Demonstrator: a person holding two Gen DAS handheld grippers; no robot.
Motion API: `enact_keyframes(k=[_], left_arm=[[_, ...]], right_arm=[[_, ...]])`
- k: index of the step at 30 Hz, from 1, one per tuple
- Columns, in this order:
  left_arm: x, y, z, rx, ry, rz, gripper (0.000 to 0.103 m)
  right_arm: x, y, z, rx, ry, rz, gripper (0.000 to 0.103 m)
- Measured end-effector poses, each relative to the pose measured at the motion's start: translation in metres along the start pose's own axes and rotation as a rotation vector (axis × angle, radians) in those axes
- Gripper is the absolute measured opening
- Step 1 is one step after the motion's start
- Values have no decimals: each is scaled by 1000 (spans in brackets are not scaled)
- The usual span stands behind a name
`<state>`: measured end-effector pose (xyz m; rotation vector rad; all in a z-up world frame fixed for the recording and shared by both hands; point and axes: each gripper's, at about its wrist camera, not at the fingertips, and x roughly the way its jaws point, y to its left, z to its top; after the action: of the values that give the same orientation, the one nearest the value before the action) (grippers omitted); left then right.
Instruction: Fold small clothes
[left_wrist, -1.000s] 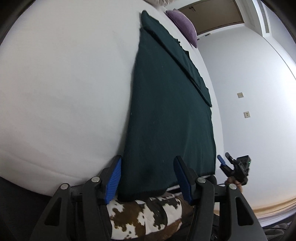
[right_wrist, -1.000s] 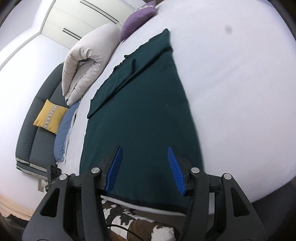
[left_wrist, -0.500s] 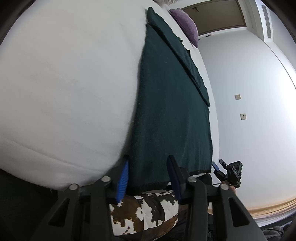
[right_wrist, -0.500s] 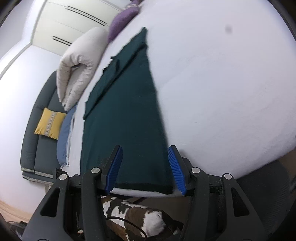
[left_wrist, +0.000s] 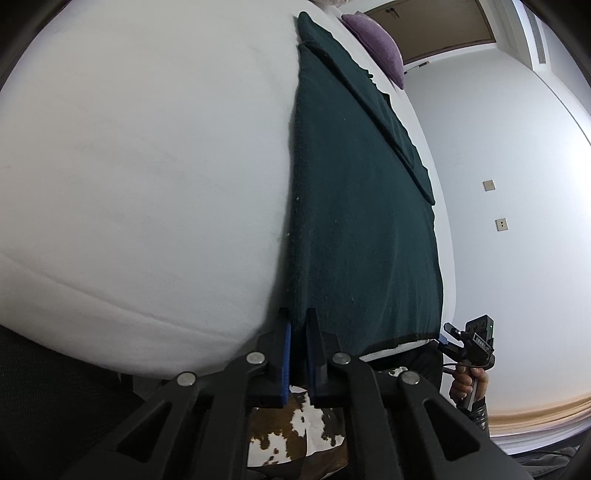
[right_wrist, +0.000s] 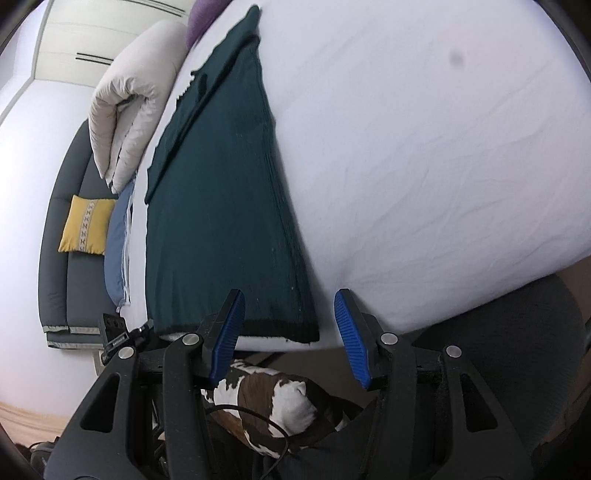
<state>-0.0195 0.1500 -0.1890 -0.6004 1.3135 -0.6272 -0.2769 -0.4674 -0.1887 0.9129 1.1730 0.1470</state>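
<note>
A dark green garment (left_wrist: 362, 221) lies flat on the white bed (left_wrist: 147, 166), with a folded sleeve across its far end. My left gripper (left_wrist: 298, 321) is shut on its near left corner, the hem pinched between the blue pads. The right wrist view shows the same garment (right_wrist: 221, 203) and my right gripper (right_wrist: 290, 328) open at the bed's (right_wrist: 424, 166) near edge. The near right corner of the hem sits between its pads, untouched. That right gripper (left_wrist: 465, 339) also appears in the left wrist view, held by a hand.
A purple pillow (left_wrist: 376, 48) lies at the bed's head. A rolled white duvet (right_wrist: 129, 103), a blue cloth (right_wrist: 116, 251) and a yellow cushion (right_wrist: 86, 229) on a dark sofa (right_wrist: 55, 258) are at the left. Cow-patterned fabric (right_wrist: 266, 402) is below the grippers.
The left jaws have closed on the garment's near left corner. The right gripper has come down and across to the near right corner, still open.
</note>
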Motion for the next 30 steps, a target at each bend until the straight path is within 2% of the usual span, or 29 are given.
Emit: enact_keyframes(k=[3, 7, 10, 15, 17, 24, 30], left_arm=[[-1, -1, -1, 5, 0, 3, 7], [-4, 0, -2, 9, 0, 5, 7], [-4, 0, -3, 13, 1, 6, 7], [-5, -3, -4, 19, -1, 15, 7], [-6, -5, -5, 18, -8, 24, 7], [-7, -11, -8, 28, -26, 31, 6], [-18, -22, -9, 47, -60, -5, 6]], right_arm=[[5, -2, 0, 24, 0, 38, 51], [9, 0, -1, 10, 1, 38, 49], [10, -2, -2, 10, 4, 36, 39], [12, -6, -5, 8, 8, 33, 11], [12, -5, -5, -1, 6, 29, 8], [3, 7, -6, -42, -29, 31, 6], [-11, 28, 1, -79, -70, 89, 6]])
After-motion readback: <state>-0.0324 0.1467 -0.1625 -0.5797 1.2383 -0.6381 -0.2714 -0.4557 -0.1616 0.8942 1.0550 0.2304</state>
